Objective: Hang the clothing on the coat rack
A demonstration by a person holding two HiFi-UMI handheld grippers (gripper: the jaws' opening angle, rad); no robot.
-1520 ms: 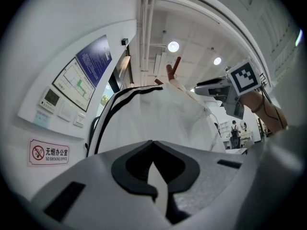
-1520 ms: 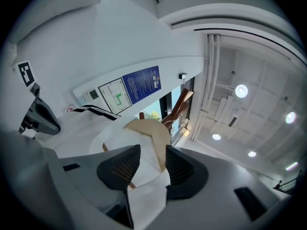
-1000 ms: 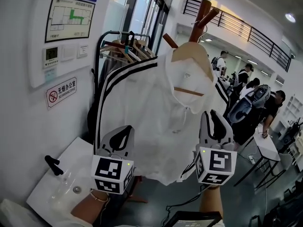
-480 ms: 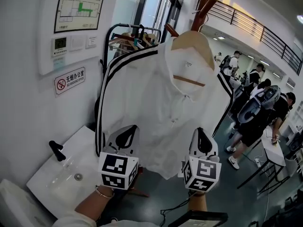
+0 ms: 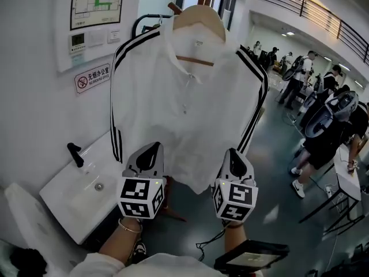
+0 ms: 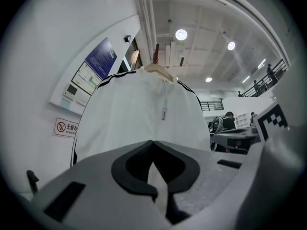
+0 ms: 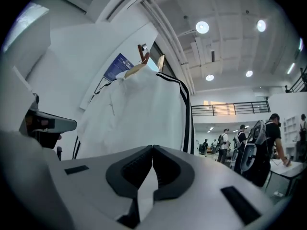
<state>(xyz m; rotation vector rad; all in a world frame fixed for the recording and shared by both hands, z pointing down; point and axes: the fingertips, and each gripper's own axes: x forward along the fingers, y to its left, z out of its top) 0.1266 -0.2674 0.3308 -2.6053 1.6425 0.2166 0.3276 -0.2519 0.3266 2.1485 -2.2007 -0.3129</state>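
Over to the left of the left gripper (image 5: 153, 150), a white sink (image 5: 69, 203) sticks out from the wall (image 5: 34, 114), with a black tap (image 5: 75, 153) on it. Higher up on that wall is a little red no-smoking sign (image 5: 92, 78). The left gripper is held out low and about level. Its two jaws are closed together with nothing between them.

Right in front of both grippers, and higher than them, hangs the white shirt (image 5: 190, 108). It has black stripes down its sleeves and small buttons down the middle. It is on a wooden hanger (image 5: 199, 17), and the hanger is on the coat rack (image 6: 156, 56), whose brown post pokes up above the collar. The shirt hangs straight down and faces the grippers. From the head view its bottom edge shows between the two grippers. In both gripper views the whole shirt shows ahead of the jaws and apart from them, so neither gripper is touching it.

The right gripper (image 5: 234, 154) is beside the left one, at about the same height, below the shirt's striped sleeve. Its jaws are pressed together too, and they hold nothing.

Farther right of the right gripper, well away, some people (image 5: 300, 82) stand on the grey floor (image 5: 277, 172).
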